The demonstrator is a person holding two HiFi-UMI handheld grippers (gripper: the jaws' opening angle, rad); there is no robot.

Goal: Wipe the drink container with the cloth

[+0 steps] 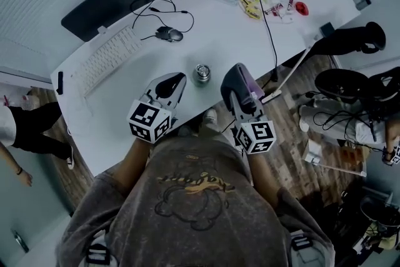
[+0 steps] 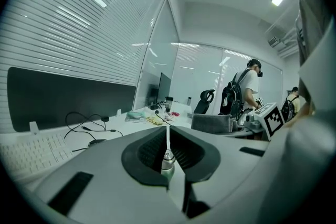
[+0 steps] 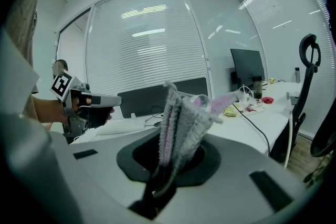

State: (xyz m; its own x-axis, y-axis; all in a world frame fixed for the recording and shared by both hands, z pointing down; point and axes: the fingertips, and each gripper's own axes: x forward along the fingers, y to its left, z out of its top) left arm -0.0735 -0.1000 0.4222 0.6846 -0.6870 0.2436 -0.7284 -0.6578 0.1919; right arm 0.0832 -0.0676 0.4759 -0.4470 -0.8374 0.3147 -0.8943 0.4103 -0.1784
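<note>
A small metal drink container (image 1: 201, 74) stands upright on the white desk (image 1: 219, 40), near its front edge, between my two grippers. My left gripper (image 1: 180, 77) is just left of it, shut with nothing in its jaws. In the left gripper view the container (image 2: 167, 161) shows through the narrow slit where the jaws meet. To the container's right, my right gripper (image 1: 233, 70) is shut on a grey and lilac cloth (image 1: 248, 81). The cloth (image 3: 181, 120) stands up bunched out of the jaws in the right gripper view. Neither gripper touches the container.
A white keyboard (image 1: 106, 56) and a mouse (image 1: 169, 34) with looped cables lie further back on the left. A black cable (image 1: 270, 28) runs across the desk toward clutter (image 1: 262, 0) at the far right. Office chairs (image 1: 350, 81) stand right of the desk. A person (image 1: 25, 128) stands at the left.
</note>
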